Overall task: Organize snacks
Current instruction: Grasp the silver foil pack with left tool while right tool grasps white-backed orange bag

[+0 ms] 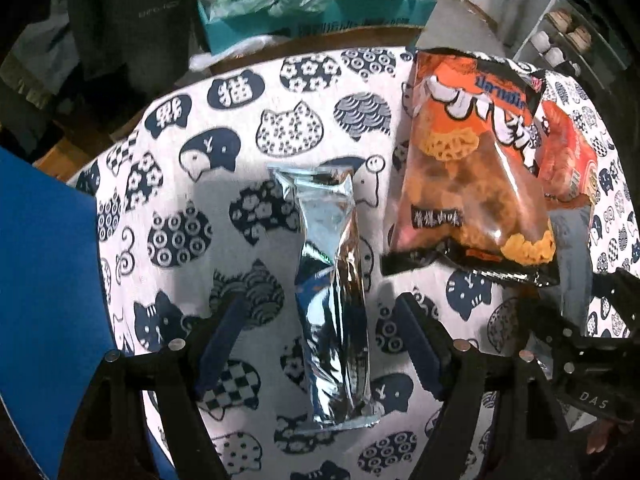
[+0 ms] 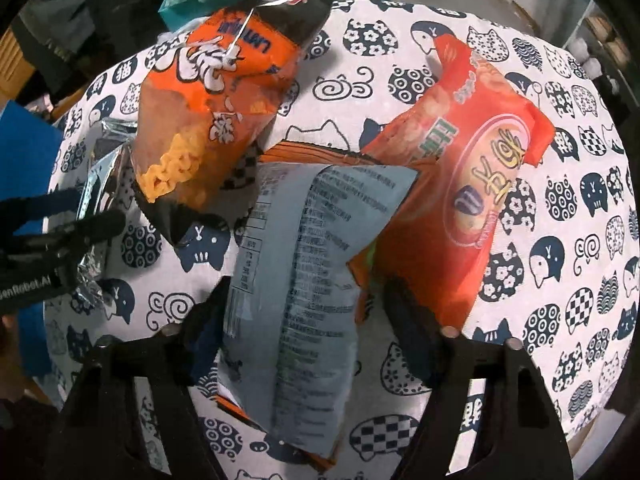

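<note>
A silver foil packet [image 1: 332,280] lies lengthwise on the cat-print tablecloth [image 1: 192,208]. My left gripper [image 1: 320,340] is open and straddles it, with both blue-padded fingers clear of its sides. To its right lie an orange snack bag with black ends [image 1: 472,168] and a red bag [image 1: 568,160]. In the right wrist view a pale grey bag with printed text [image 2: 296,280] lies between the fingers of my right gripper [image 2: 304,320]. The left finger is at the bag's edge and a gap shows on the right. The orange bag [image 2: 212,112] and red bag [image 2: 472,184] lie beyond it.
A blue surface [image 1: 44,280] borders the table on the left. A teal box stuffed with plastic bags [image 1: 312,8] stands behind the table. The other gripper's black body [image 1: 580,360] is close on the right. White shelving [image 1: 568,40] stands at the back right.
</note>
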### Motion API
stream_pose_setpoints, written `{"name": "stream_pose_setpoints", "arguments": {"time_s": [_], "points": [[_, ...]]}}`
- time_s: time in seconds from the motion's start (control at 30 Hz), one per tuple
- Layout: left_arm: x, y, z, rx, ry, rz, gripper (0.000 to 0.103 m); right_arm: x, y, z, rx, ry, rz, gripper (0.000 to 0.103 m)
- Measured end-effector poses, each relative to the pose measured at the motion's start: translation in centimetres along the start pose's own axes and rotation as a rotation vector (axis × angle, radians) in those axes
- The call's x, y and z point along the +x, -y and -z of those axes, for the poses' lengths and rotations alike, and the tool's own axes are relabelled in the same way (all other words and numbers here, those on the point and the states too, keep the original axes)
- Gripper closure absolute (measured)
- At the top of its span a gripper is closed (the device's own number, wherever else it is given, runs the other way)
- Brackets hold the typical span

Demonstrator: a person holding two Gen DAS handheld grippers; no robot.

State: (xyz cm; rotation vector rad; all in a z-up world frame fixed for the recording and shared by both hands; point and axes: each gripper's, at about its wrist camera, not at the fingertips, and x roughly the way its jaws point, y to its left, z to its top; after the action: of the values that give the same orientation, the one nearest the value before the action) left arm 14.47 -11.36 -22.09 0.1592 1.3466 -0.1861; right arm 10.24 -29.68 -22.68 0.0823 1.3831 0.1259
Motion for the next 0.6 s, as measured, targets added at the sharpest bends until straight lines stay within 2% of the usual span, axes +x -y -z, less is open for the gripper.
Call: {"name": "stream_pose_setpoints", "arguments": {"time_s": [0.07, 0.13, 0.27, 0.6], "points": [[-0.1, 0.0, -0.1, 0.008, 0.010, 0.008, 0.040, 0.1, -0.7, 0.5, -0.024, -0.007, 0.023, 0.047], [-0.2, 0.2, 0.1, 0.029, 0.010, 0.002, 0.072, 0.3, -1.2, 0.9, -0.048, -0.008, 0.037, 0.056], [-0.4, 0.1, 0.7, 0.029, 0.001, 0.017, 0.074, -0.4, -2.0, 1.7, -0.070, -0.008, 0.050, 0.063], [-4.4, 0.1, 3.0, 0.010, 0.042, 0.037, 0.074, -5.4, -3.4, 2.2, -0.066, 0.037, 0.034, 0.063]]}}
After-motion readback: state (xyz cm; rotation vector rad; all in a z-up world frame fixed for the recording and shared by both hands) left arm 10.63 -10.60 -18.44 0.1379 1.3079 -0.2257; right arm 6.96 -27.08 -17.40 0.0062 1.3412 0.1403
